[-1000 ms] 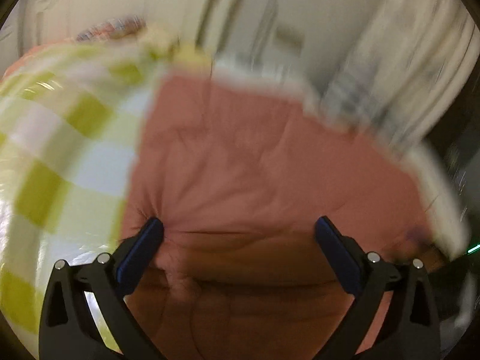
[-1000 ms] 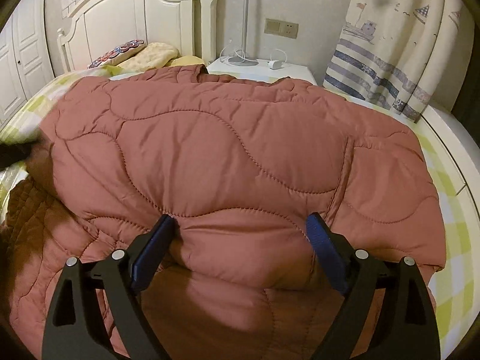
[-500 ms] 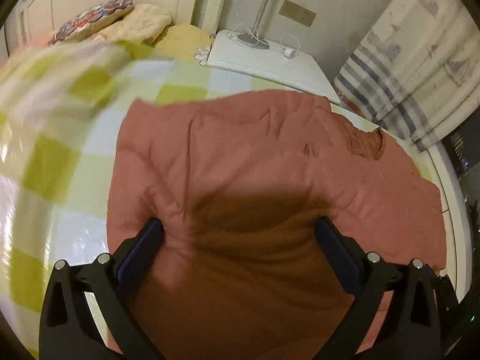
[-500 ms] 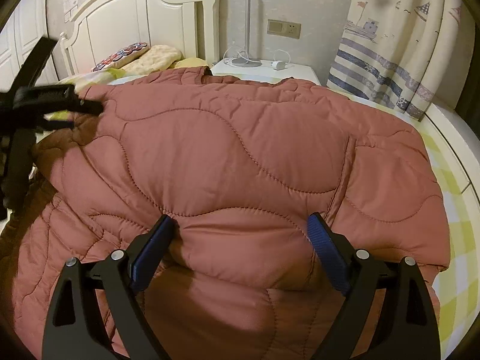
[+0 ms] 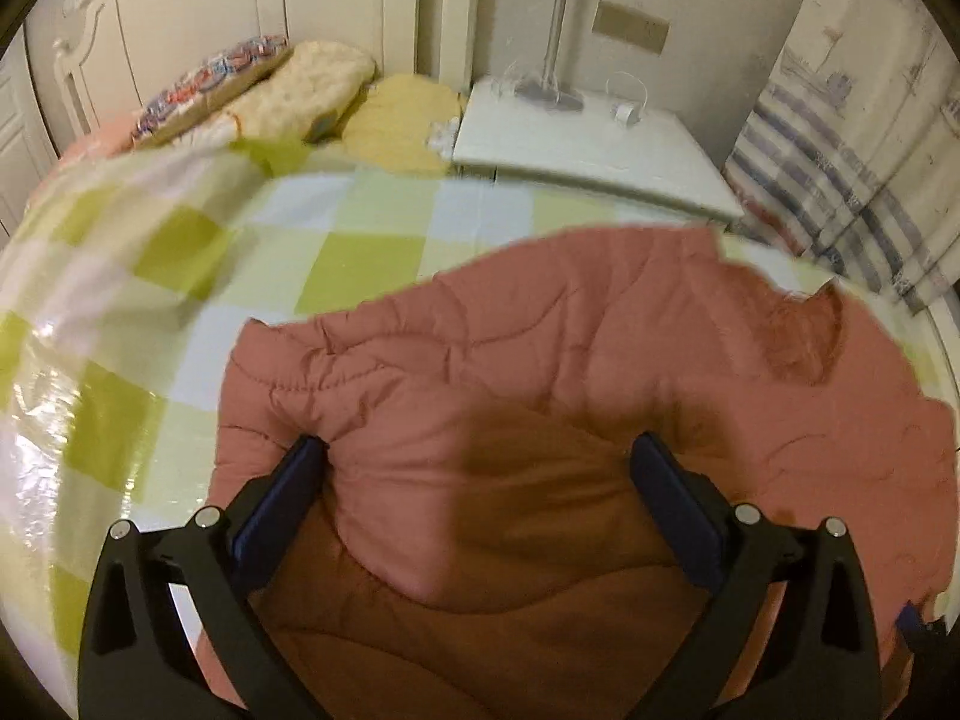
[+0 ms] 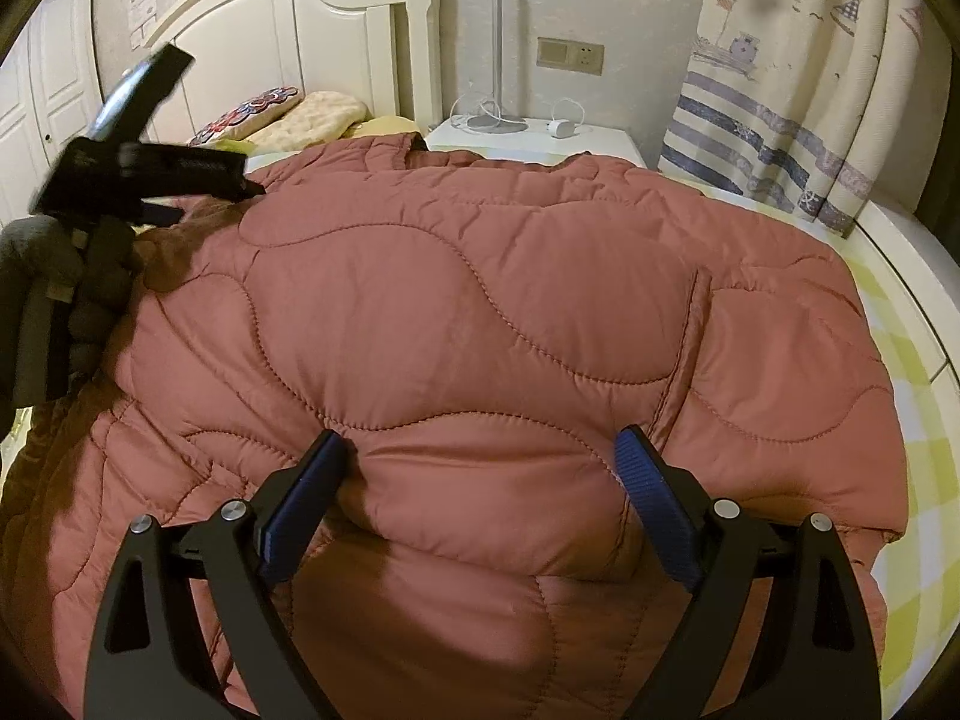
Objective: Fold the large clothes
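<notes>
Coat (image 6: 480,312) lies on the bed (image 5: 360,252) w/ one layer lapped over, so approx one fold in (sleeves hidden). Left gripper (image 5: 480,480) and right gripper (image 6: 480,468) both gape wide, straddling puffy fabric, not pinching; further folds prob left

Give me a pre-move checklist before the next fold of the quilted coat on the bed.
1. Right gripper wide across a puffed fold of the coat: ok.
2. Left gripper spans the coat's edge: ok.
3. Pads actually pinching fabric: cannot tell.
4. Coat lies fully on the bed: cannot tell, its near part is hidden.
5. Left side of the coat smooth: not ok, bunched under the left gripper.
6. Pillows away from the coat: ok.
</notes>
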`<state>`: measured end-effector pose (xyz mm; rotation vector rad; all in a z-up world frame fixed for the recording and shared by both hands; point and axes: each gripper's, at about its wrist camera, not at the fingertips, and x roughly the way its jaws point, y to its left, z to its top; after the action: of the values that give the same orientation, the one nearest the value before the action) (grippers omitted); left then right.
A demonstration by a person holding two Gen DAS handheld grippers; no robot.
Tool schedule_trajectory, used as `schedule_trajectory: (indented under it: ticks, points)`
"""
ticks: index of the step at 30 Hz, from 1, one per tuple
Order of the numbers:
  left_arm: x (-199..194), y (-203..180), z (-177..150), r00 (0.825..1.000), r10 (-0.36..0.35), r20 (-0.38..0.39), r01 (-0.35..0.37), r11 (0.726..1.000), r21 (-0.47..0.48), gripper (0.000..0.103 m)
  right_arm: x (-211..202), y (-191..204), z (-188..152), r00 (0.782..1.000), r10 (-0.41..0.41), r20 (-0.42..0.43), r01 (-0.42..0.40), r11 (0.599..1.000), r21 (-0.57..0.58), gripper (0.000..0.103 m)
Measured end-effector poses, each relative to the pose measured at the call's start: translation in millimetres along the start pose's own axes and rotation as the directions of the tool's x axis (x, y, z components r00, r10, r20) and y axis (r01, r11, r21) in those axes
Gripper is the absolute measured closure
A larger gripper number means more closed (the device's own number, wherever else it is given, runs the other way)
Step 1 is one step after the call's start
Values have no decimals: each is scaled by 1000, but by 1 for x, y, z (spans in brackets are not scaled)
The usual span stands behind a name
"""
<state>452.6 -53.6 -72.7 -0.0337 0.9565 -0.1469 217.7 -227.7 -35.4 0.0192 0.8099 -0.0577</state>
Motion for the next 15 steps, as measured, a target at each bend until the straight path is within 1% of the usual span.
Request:
schedule_trajectory:
  ticks: [2, 3, 4, 5, 6, 7, 10, 11, 13, 14, 15]
  points:
    - [-14, 2, -4, 996, -52, 72, 53, 999, -12, 2, 1, 0, 0, 1000, 1, 0, -1, 1000, 2, 16]
    - [-14, 1, -5, 996, -40, 78, 40, 999, 2, 2, 1, 0, 0, 1000, 1, -1, -1, 1000, 2, 16]
    - [-4, 1, -8, 999, 11, 48, -12, 1000, 26, 2, 1, -1, 0, 1000, 2, -1, -2, 1000, 1, 16]
    - [6, -1, -9, 999, 34, 15, -35, 999, 42, 2, 1, -1, 0, 1000, 5, 0, -5, 1000, 0, 16]
    - [14, -3, -13, 999, 44, -8, -43, 997, 71, 2, 1, 0, 0, 1000, 11, 3, -11, 1000, -3, 15]
    - [13, -6, -14, 999, 52, 8, -52, 995, 88, 2, 1, -1, 0, 1000, 12, 4, -12, 1000, -4, 15]
    - [5, -5, -15, 999, 51, 16, -51, 996, 68, 2, 2, -3, 0, 1000, 15, 2, -15, 1000, 2, 15]
    - [-3, -6, -18, 999, 43, 33, -44, 997, 56, 3, 2, -3, 0, 1000, 17, 1, -17, 1000, 6, 15]
    - [-28, -12, -35, 997, -24, 74, 21, 999, 44, 3, 2, -4, -1, 1000, 19, 3, -19, 1000, 9, 15]
    - [-38, -16, -45, 995, -46, 88, 41, 997, 59, 2, 3, -4, 0, 1000, 19, 3, -19, 1000, 10, 15]
    - [-49, -23, -59, 993, -48, 107, 38, 995, 94, 2, 2, -4, -1, 1000, 18, 2, -18, 1000, 8, 15]
